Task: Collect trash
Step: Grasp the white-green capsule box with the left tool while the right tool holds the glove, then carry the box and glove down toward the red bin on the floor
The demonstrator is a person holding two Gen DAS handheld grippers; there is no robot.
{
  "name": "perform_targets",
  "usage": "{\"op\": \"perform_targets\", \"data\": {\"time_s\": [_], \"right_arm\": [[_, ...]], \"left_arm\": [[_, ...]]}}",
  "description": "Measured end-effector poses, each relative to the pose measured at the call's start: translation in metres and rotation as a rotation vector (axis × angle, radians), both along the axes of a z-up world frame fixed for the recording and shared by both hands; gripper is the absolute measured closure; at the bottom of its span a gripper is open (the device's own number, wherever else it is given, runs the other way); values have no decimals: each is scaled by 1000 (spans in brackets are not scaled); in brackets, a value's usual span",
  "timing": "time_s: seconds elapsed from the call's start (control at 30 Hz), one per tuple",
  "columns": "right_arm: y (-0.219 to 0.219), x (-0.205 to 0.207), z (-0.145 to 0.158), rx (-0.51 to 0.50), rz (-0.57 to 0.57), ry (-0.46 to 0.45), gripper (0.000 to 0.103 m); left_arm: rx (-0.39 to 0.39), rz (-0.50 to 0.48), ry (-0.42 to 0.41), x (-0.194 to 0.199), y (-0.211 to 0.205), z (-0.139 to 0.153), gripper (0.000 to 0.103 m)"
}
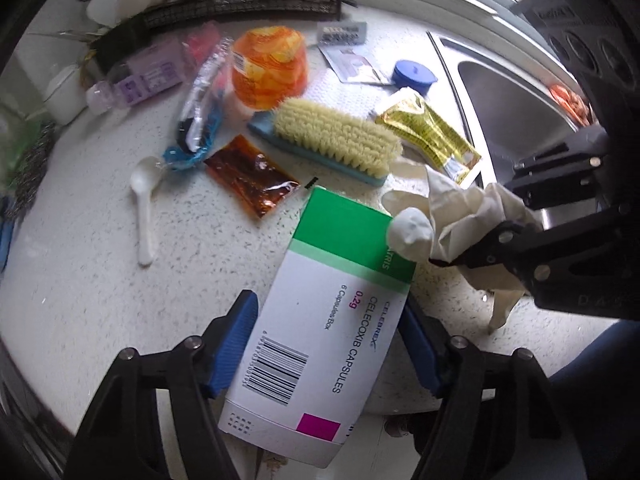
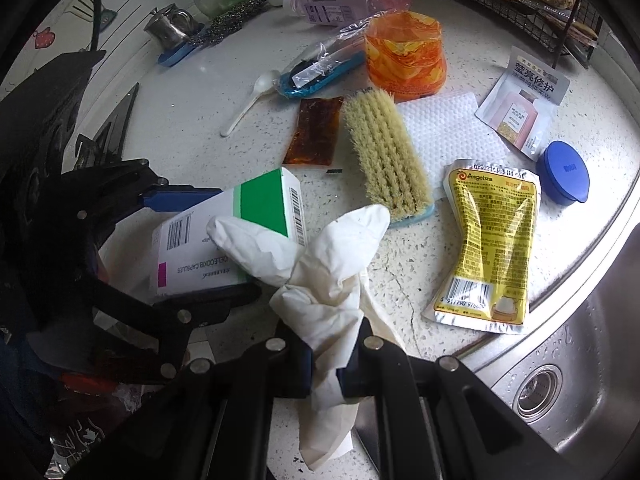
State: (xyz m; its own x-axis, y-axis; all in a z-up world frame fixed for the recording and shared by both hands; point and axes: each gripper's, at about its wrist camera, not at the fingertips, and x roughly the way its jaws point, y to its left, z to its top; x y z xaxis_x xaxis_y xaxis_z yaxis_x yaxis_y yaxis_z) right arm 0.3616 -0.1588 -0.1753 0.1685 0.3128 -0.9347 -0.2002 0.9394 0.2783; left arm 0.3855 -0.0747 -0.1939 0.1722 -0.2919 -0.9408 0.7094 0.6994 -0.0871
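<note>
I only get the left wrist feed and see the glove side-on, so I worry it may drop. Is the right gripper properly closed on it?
Observer: Yes. In the right wrist view the right gripper is shut on the middle of the white glove, with a pad on either side.
Operator: Is there anything around the sink drain?
Observer: The drain shows only water droplets on the sink around it.
Operator: What lies past the left edge of my frame?
Observer: A small metal cup stands near the wall. I cannot tell if it is trash.
</note>
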Motion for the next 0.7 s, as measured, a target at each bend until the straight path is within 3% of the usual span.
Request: {"op": "perform_targets", "data": {"time_s": [0.37,0.7], "right_arm": [[27,-51,60,10,73,-150,95],[75,-127,107,29,179,-272,95]], "left_arm": [[16,303,-132,-50,55,76,35],[-9,474,-166,-154,105,121,35]]}}
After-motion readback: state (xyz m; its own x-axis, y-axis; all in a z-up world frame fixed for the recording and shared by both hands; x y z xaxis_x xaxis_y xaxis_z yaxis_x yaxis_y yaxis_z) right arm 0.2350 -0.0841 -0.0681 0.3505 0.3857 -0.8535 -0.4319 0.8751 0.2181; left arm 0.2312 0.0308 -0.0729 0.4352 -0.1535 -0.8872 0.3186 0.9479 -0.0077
